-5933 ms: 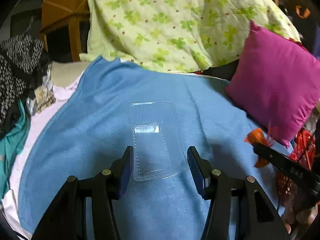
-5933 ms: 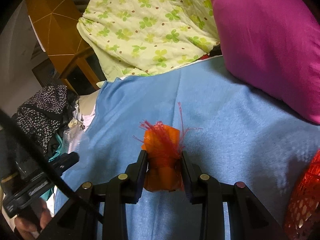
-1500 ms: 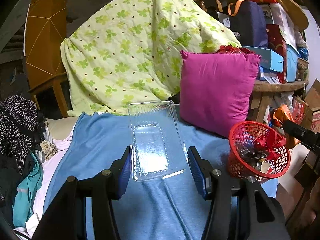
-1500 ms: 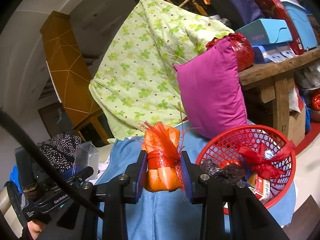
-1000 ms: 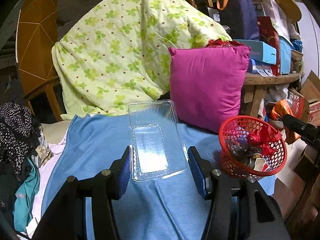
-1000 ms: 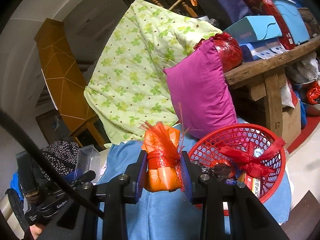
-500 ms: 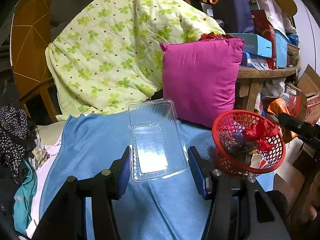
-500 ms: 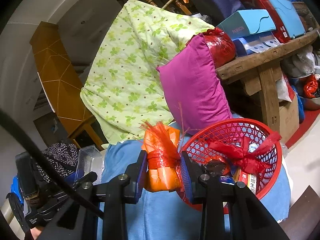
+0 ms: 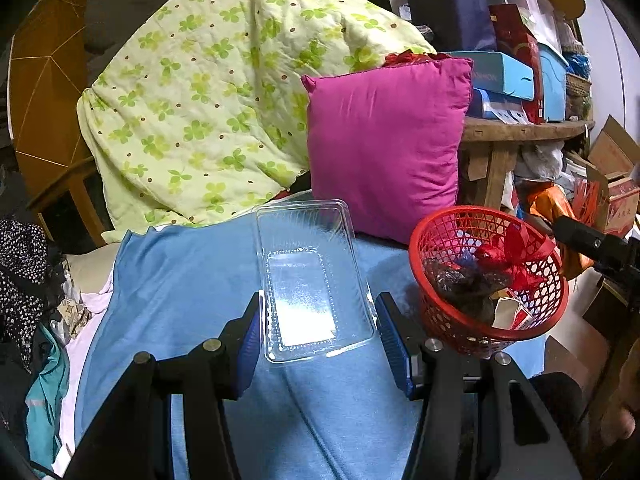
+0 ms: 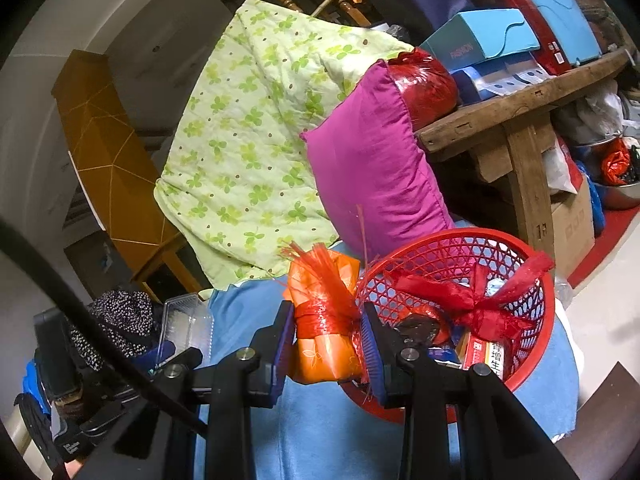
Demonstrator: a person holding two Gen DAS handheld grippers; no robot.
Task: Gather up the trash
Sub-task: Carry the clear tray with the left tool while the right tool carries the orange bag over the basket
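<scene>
R tongs (image 10: 326, 344): clamped on orange pack (image 10: 324, 320), beside basket (image 10: 532, 344) at bed edge. L tongs (image 9: 318, 332): half-open, gripping clear tray (image 9: 312, 276). Risk: tray springs out; basket tips off edge.

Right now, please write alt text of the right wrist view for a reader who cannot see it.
The right hand-held gripper is shut on an orange wrapper bundle beside a red basket holding trash, on a blue cloth. Behind stand a magenta pillow and a green clover quilt.
</scene>
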